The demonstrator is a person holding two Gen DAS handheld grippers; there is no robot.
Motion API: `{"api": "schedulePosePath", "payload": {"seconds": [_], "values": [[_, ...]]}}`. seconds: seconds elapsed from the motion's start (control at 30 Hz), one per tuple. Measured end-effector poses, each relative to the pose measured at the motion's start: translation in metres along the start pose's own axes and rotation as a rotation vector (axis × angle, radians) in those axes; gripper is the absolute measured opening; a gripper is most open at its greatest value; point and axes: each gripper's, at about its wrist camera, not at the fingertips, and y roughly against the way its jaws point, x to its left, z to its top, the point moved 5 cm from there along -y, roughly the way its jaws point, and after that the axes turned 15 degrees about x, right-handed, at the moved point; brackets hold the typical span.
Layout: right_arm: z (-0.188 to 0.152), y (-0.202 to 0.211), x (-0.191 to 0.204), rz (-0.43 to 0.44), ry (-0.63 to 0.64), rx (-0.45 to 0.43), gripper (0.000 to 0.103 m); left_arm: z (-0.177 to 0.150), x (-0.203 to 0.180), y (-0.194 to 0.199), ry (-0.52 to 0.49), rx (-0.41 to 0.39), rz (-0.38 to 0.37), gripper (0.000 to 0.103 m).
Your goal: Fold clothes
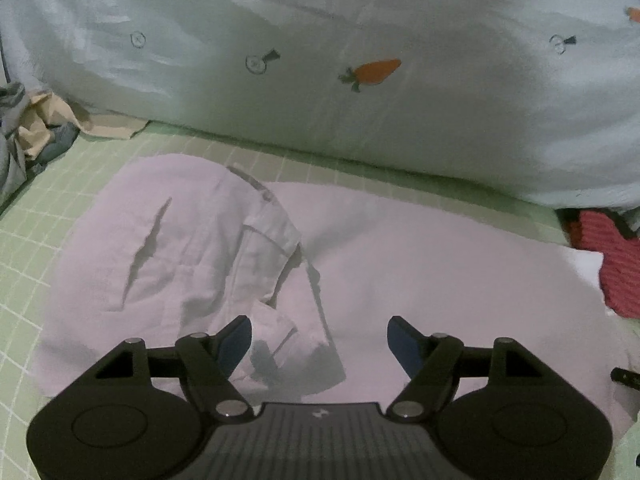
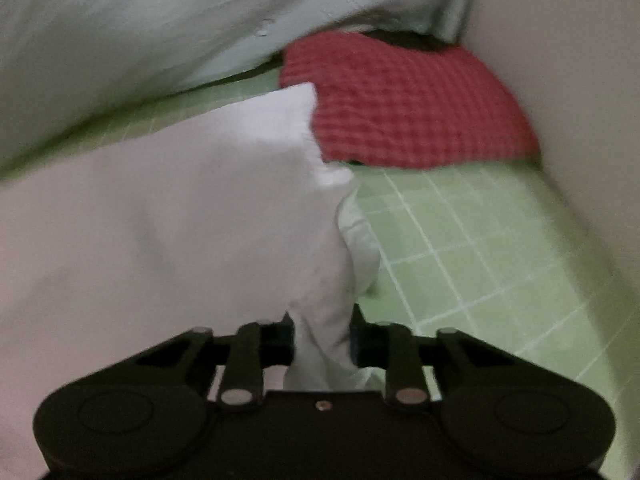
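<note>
Two hand-held grippers are over the bed, and only one has cloth in it. The right hand-held gripper (image 2: pixel 322 346) is clamped on a bunched edge of the white garment (image 2: pixel 168 232), which rises from its jaws in a raised ridge above the green checked sheet (image 2: pixel 460 248). The left hand-held gripper (image 1: pixel 320 344) hovers with its blue-padded fingers (image 1: pixel 236 344) spread wide, holding nothing, low over the same garment (image 1: pixel 400 272), which lies spread on the sheet with its collar and placket (image 1: pixel 264 240) rumpled near the middle. Judging from this, a side fold is in hand: the right one would do well to carry its edge across in a low, even arc, keeping the cloth taut so no wrinkle gets trapped (the picture is blurred here, so the grip depth is unclear). The left could pin the crease line. A red knitted piece (image 2: pixel 404 100) sits close by, and the carrot-print duvet (image 1: pixel 320 60) crowds the far side.
</note>
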Motion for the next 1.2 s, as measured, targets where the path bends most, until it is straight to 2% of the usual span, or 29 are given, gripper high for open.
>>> {"api": "schedulePosePath", "payload": {"seconds": [0.07, 0.2, 0.37, 0.53, 0.67, 0.77, 0.87, 0.9, 1.03, 1.1, 1.2], "values": [[0.003, 0.012, 0.010, -0.033, 0.028, -0.025, 0.021, -0.001, 0.006, 0.011, 0.006, -0.023, -0.017, 0.076], [0.014, 0.054, 0.039, -0.004, 0.057, -0.115, 0.020, 0.000, 0.025, 0.037, 0.032, -0.064, -0.045, 0.078], [0.017, 0.099, 0.109, 0.045, 0.157, -0.214, 0.019, 0.004, 0.063, 0.053, 0.059, -0.082, -0.038, 0.080], [-0.005, 0.115, 0.198, 0.093, 0.295, -0.239, 0.019, 0.008, 0.103, 0.064, 0.084, -0.089, -0.021, 0.080], [-0.034, 0.093, 0.259, 0.105, 0.373, -0.157, 0.020, 0.005, 0.132, 0.061, 0.089, -0.079, -0.002, 0.080], [-0.062, 0.060, 0.287, 0.058, 0.415, -0.054, 0.025, 0.004, 0.153, 0.056, 0.092, -0.061, 0.012, 0.080], [-0.069, 0.061, 0.295, 0.029, 0.407, -0.058, 0.034, 0.006, 0.172, 0.051, 0.107, -0.055, 0.013, 0.080], [-0.066, 0.063, 0.294, 0.058, 0.383, -0.055, 0.042, 0.009, 0.177, 0.047, 0.117, -0.051, 0.012, 0.081], [-0.051, 0.079, 0.282, 0.187, 0.243, -0.070, 0.057, 0.020, 0.189, 0.038, 0.144, -0.046, 0.017, 0.081], [-0.042, 0.089, 0.278, 0.222, 0.176, -0.109, 0.066, 0.027, 0.193, 0.030, 0.152, -0.040, 0.020, 0.082], [-0.028, 0.090, 0.276, 0.224, 0.108, -0.128, 0.071, 0.035, 0.196, 0.018, 0.161, -0.012, 0.026, 0.082]]}}
